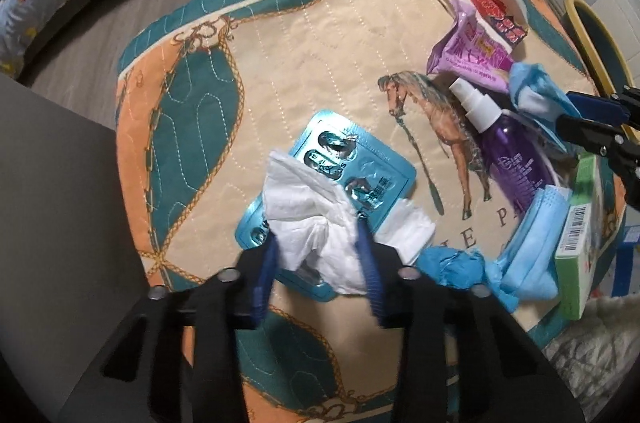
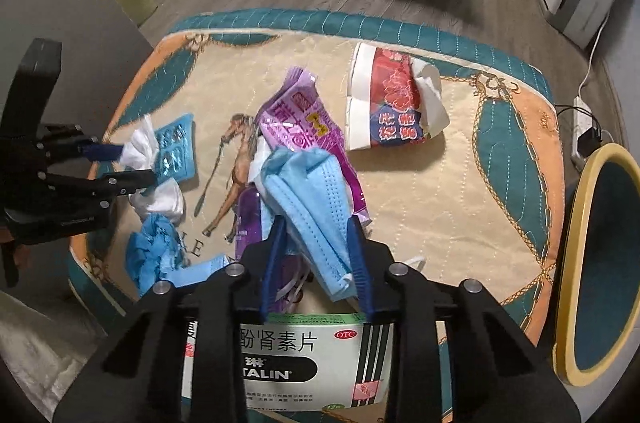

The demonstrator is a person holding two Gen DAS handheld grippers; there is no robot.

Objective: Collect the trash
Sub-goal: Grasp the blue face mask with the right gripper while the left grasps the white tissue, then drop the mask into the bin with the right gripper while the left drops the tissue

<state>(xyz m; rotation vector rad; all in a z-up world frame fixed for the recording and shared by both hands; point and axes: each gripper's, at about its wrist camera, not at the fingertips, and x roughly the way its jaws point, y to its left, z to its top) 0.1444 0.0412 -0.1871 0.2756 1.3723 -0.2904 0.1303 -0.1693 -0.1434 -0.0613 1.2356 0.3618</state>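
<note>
Left tongs (image 1: 320,243): we're clamped on a crumpled white tissue (image 1: 308,219), blue fingers pressed into both sides of the wad. It's creased and puffy, and sits over a teal blister pack (image 1: 352,159) with foil pockets, lying flat on the table (image 1: 304,63).

Right tongs (image 2: 316,243): we're gripping a light-blue face mask (image 2: 308,199), folded and pleated, stitched edge visible, drooping between the fingers. It's over the middle of the pile, above a purple wipes pouch (image 2: 296,111).

Around them, on the quilted horse-print cover:
- second white tissue wad (image 2: 164,203) just beside the left tongs
- crumpled blue glove (image 2: 152,255) near the table's edge
- another blue mask (image 1: 532,243) next to a green-and-white medicine box (image 2: 304,363)
- purple spray bottle (image 1: 504,143), white nozzle, lying on its side
- red-and-white torn packet (image 2: 396,95) farther back, apart from the pile

Yellow-rimmed bin (image 2: 600,263) stands just off the table's side.
</note>
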